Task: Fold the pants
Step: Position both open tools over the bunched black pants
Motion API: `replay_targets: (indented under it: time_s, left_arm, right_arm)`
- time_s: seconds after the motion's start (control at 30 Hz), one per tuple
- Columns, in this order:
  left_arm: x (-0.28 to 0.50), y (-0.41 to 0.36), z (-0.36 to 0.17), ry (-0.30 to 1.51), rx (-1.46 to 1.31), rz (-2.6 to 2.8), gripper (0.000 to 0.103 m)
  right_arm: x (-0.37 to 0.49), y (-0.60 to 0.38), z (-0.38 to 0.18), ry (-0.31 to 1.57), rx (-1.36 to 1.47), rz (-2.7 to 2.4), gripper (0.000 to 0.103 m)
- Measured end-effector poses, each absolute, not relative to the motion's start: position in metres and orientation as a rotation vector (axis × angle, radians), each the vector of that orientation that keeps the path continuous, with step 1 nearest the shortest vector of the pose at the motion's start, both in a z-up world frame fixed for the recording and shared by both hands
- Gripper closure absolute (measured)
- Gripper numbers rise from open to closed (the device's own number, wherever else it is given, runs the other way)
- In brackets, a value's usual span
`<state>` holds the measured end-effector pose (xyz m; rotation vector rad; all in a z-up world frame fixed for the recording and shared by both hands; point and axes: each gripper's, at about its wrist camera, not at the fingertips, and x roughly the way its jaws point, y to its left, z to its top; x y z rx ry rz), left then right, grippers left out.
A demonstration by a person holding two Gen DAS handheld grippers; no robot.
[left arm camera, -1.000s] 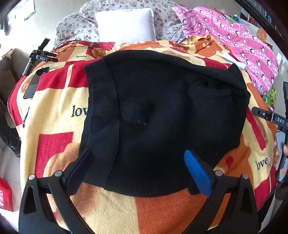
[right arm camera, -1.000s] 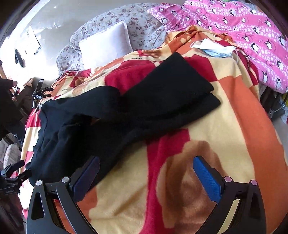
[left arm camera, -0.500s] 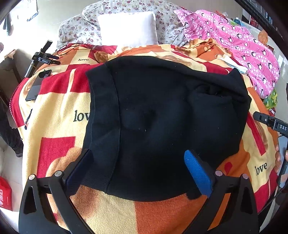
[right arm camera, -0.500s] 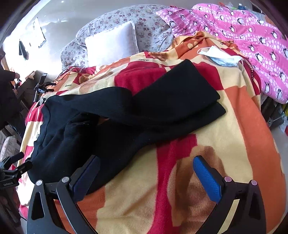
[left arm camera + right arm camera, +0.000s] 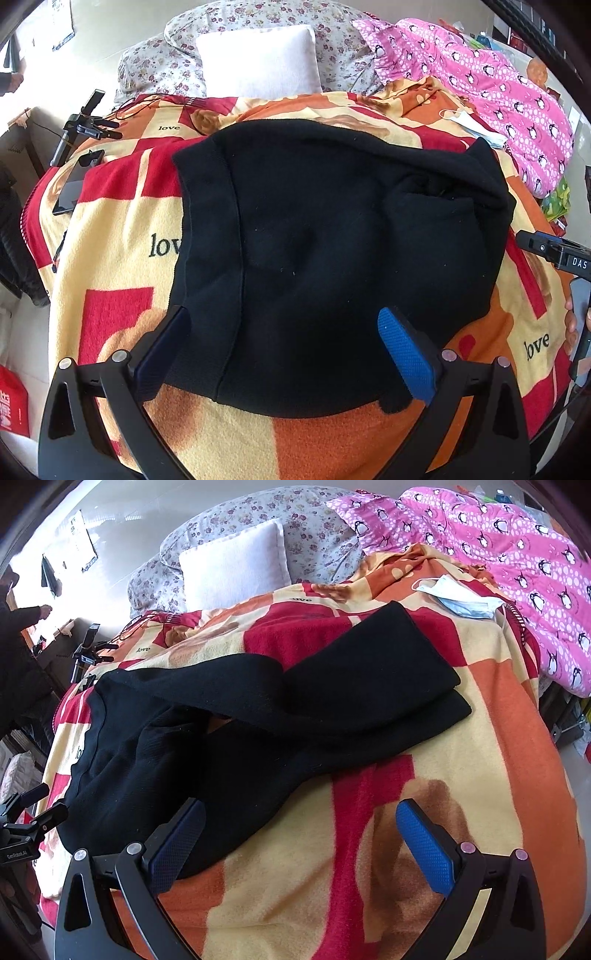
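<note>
Black pants (image 5: 332,240) lie spread on a red, orange and cream blanket (image 5: 122,258) on a bed, waistband at the left in the left wrist view. In the right wrist view the pants (image 5: 258,720) show the two legs laid one over the other, reaching to the upper right. My left gripper (image 5: 284,347) is open and empty, just above the near edge of the waist part. My right gripper (image 5: 299,834) is open and empty, over the blanket beside the near edge of the pants. The right gripper's body also shows at the right edge of the left wrist view (image 5: 554,251).
A white pillow (image 5: 258,62) and a floral pillow (image 5: 159,70) lie at the head of the bed. A pink penguin quilt (image 5: 498,554) lies at the right. A face mask (image 5: 458,598) lies beyond the pant legs. A phone (image 5: 77,181) and a small tripod (image 5: 81,125) sit at the left edge.
Both grippers have drawn back and up slightly, so the bed and pants sit a little lower in view. The pants have not moved. Both grippers stay open.
</note>
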<state>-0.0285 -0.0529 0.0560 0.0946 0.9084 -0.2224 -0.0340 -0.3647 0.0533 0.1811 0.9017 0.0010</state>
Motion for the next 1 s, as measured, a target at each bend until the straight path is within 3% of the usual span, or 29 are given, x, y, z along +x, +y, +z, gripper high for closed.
replay_targets:
  time_s: [1.0]
  left_arm:
    - [-0.016,-0.048,0.044,0.942,0.063,-0.241,0.001]
  right_arm:
    - [-0.014,-0.35,0.035,0.955,0.196,0.009,0.001]
